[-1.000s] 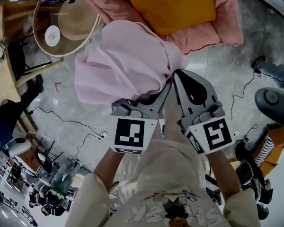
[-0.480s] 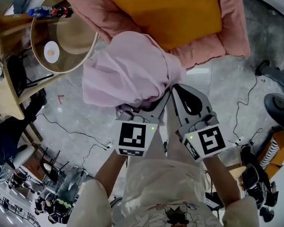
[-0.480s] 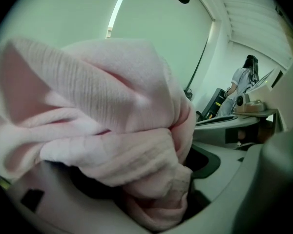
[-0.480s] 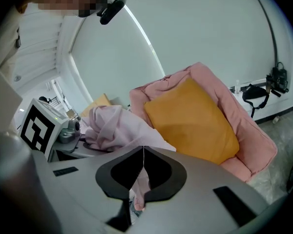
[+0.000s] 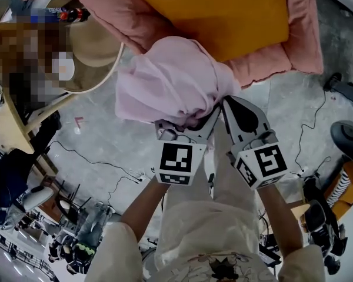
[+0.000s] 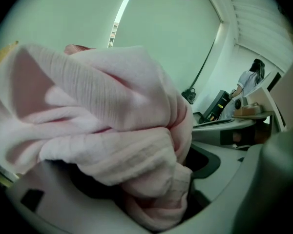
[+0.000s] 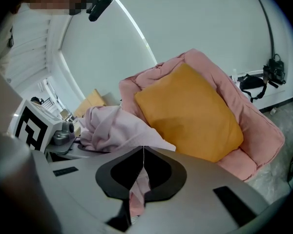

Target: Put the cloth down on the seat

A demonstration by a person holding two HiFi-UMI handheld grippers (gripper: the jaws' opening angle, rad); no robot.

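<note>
Your left claw (image 5: 195,124) and right claw (image 5: 230,107) both clamp the crumpled pale pink cloth (image 5: 170,81), held just short of the pink padded seat (image 5: 282,60); release early and it may hit the grey floor (image 5: 100,145).

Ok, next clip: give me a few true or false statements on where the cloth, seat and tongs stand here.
1. Both the left tongs and the right tongs are closed on the pink cloth. True.
2. The cloth lies spread on the cushion. False: it hangs bunched from the tongs, in front of the seat.
3. The seat is pink. True.
4. The cushion is blue. False: it is orange.
</note>
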